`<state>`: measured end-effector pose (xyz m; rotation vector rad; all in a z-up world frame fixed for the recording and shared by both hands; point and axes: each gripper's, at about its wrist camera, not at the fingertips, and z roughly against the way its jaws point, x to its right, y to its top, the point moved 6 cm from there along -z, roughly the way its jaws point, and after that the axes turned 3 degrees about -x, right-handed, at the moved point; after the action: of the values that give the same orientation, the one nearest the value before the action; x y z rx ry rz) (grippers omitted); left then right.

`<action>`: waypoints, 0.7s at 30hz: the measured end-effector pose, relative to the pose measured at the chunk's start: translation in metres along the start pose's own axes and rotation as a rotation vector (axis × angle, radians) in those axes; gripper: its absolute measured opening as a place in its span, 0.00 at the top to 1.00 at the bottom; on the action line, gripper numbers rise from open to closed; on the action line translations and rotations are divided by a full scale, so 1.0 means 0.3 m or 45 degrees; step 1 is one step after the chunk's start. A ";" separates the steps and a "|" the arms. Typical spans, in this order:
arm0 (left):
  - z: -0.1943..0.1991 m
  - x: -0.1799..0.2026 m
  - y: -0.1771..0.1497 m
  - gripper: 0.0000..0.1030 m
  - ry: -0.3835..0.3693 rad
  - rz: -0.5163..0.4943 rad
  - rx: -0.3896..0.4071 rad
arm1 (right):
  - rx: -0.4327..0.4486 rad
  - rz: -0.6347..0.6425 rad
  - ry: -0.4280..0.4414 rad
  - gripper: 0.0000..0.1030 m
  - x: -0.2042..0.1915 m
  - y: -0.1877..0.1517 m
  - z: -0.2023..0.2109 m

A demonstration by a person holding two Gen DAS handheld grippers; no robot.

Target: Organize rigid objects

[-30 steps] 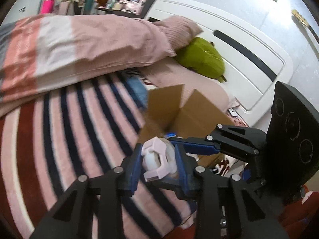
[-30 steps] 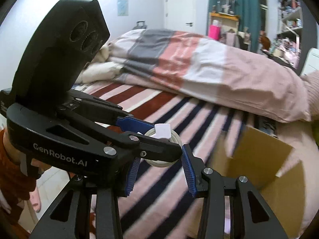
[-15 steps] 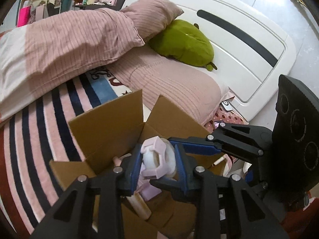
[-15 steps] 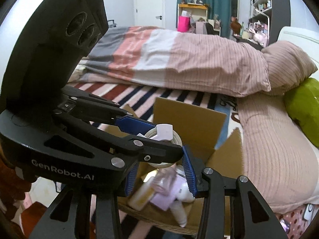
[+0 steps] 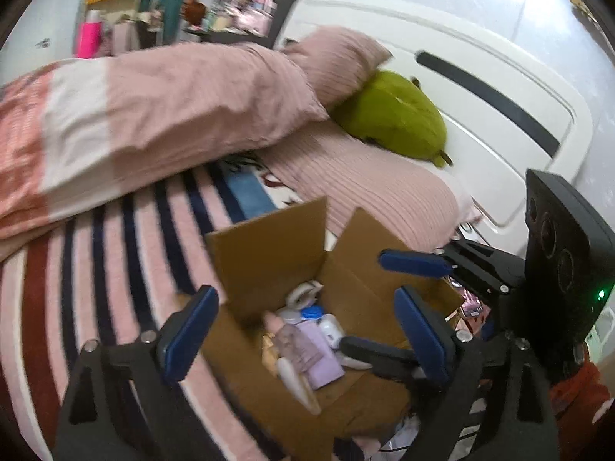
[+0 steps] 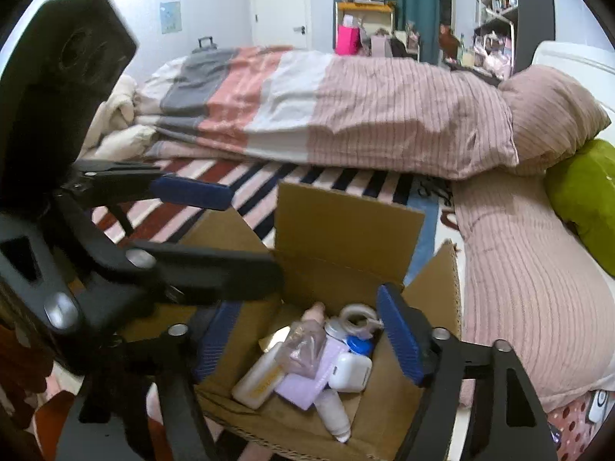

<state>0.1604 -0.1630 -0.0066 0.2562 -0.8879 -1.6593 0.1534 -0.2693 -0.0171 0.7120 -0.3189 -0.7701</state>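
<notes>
An open cardboard box (image 5: 269,253) (image 6: 346,226) stands on the striped bed. Inside it lie several small items, among them a white-and-pink tape dispenser (image 5: 301,294) (image 6: 359,317), a lilac packet (image 5: 321,357) (image 6: 303,384), a white charger (image 6: 349,370) and a cream bottle (image 6: 259,378). My left gripper (image 5: 303,330) is open and empty above the box. My right gripper (image 6: 307,340) is open and empty too, also above the box. Each gripper shows in the other's view.
A pink striped duvet (image 6: 346,111) lies across the bed behind the box. A pink pillow (image 5: 369,188) and a green plush (image 5: 396,115) lie by the white headboard (image 5: 499,77). The striped blanket (image 5: 96,253) stretches to the left.
Both grippers moved from the striped blanket to over the box. Both have opened, and the tape dispenser they held now lies in the box.
</notes>
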 end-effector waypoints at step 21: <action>0.359 -0.322 -0.237 0.01 0.474 0.205 0.219 | 0.139 -0.048 -0.007 0.00 -0.165 0.032 0.023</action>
<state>0.0719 -0.0283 -0.0079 0.5771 -0.7454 -1.3312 0.1210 -0.2316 -0.0061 0.8205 -0.3550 -0.7947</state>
